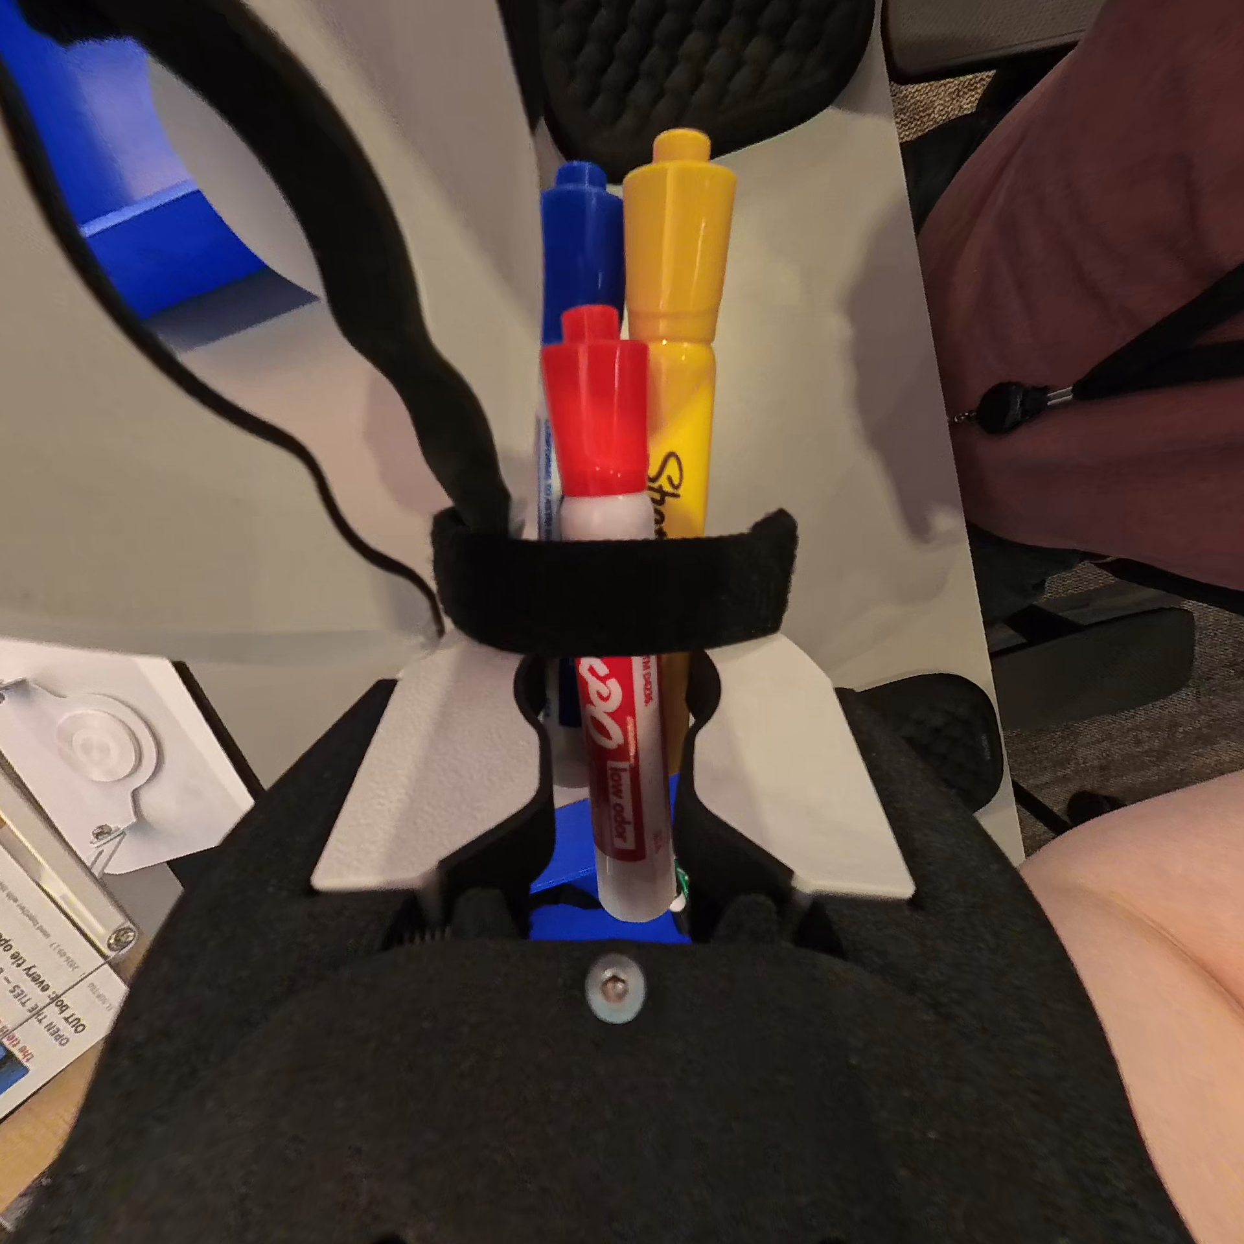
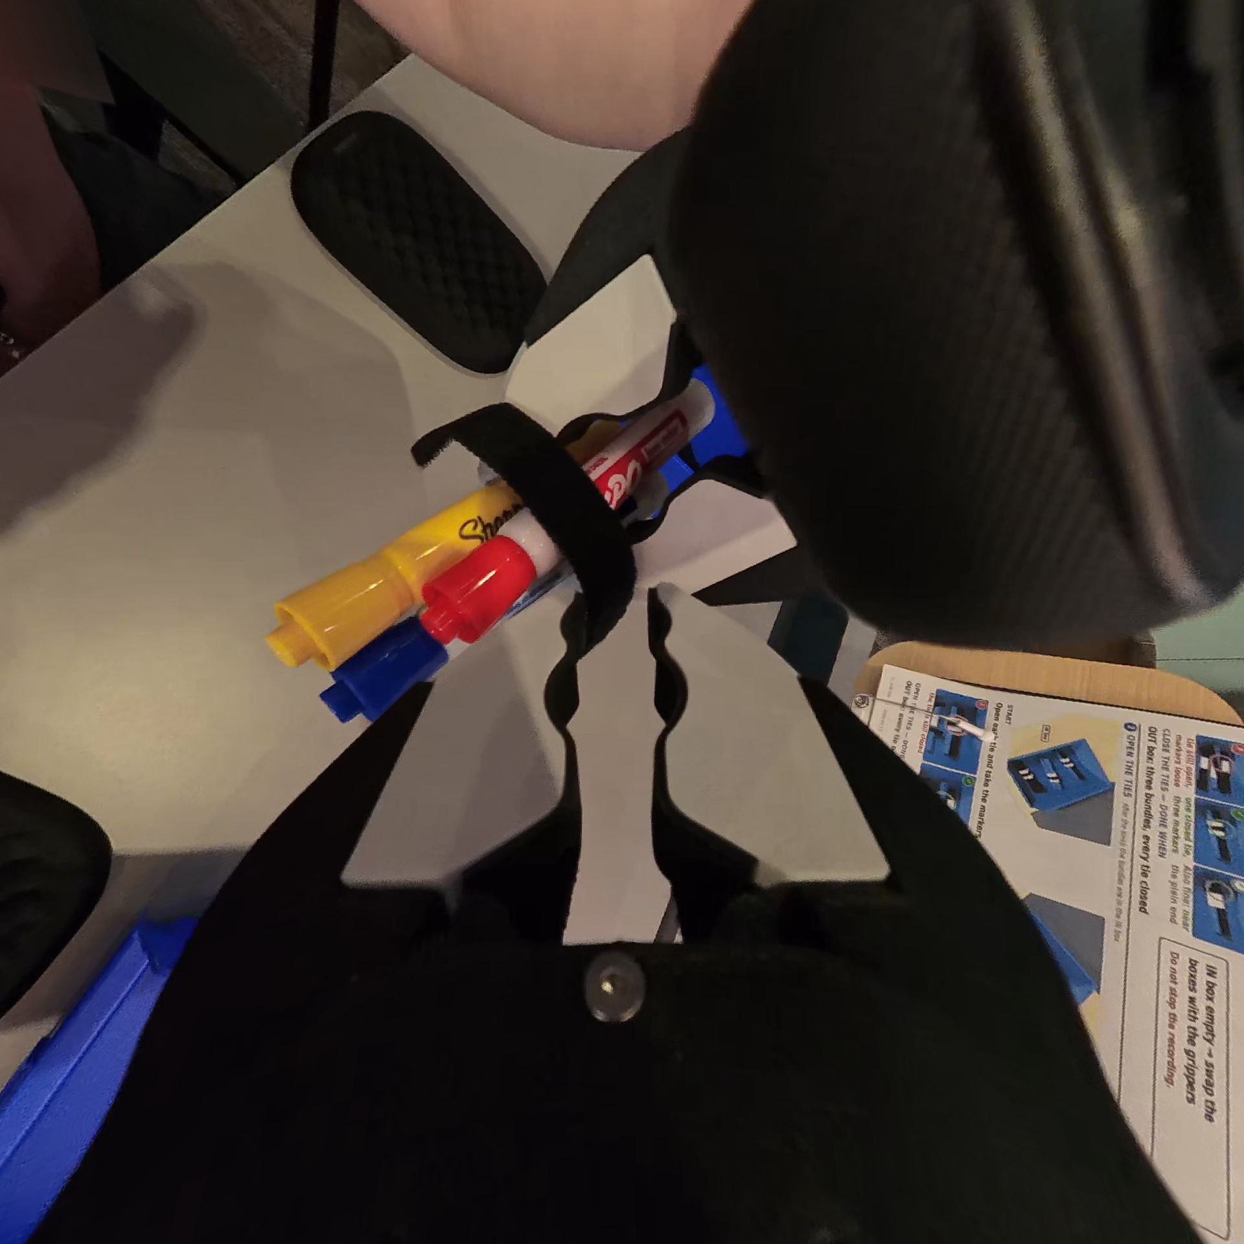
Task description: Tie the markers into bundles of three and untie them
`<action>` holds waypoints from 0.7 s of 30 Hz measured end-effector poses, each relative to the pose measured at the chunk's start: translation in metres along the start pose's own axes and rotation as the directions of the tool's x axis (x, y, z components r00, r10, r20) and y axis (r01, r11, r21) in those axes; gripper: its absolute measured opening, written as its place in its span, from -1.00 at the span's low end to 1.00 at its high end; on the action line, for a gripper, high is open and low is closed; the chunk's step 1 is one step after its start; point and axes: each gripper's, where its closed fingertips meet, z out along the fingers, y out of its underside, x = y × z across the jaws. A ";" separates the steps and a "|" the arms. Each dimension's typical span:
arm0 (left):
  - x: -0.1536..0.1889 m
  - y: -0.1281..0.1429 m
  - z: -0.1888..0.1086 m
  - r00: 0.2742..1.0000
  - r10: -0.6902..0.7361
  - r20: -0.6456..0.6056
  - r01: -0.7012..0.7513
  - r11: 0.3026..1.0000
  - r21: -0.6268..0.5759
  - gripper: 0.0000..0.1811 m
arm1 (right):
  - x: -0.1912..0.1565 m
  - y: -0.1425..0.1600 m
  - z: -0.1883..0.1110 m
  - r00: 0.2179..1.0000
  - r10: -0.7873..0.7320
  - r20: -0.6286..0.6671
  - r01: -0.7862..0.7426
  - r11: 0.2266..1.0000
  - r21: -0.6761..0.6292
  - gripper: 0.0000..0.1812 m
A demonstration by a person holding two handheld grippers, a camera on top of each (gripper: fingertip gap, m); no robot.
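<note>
Three markers clamped in the left gripper (image 1: 616, 713), a black strap (image 1: 614, 585) looped loosely round them.

The barrels' rear ends are hidden between the left jaws. The right gripper (image 2: 614, 609) is narrowed with a gap left; the strap's tail seems to lie against its left fingertip (image 2: 572, 623), though dark on dark hides any pinch. Beyond, the red marker (image 1: 599, 431), yellow marker (image 1: 680, 269) and blue marker (image 1: 582, 249) point caps-forward above the white table (image 1: 202, 505).

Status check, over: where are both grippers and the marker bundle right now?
Left hand-held gripper shut on markers. Right hand-held gripper open at strap. Strap looped round all three, tail loose. Nothing in the way.
</note>
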 end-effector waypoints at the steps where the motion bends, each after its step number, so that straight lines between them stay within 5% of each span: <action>1: 0.000 0.000 0.000 1.000 0.000 0.000 0.000 1.000 0.000 -0.57 | 0.000 0.000 0.000 1.000 -0.002 0.009 0.002 1.000 -0.004 -0.79; 21: 0.003 0.000 -0.010 1.000 -0.005 0.024 0.005 1.000 0.012 -0.58 | 0.003 -0.007 -0.003 0.987 0.071 0.146 -0.090 0.988 0.126 -0.73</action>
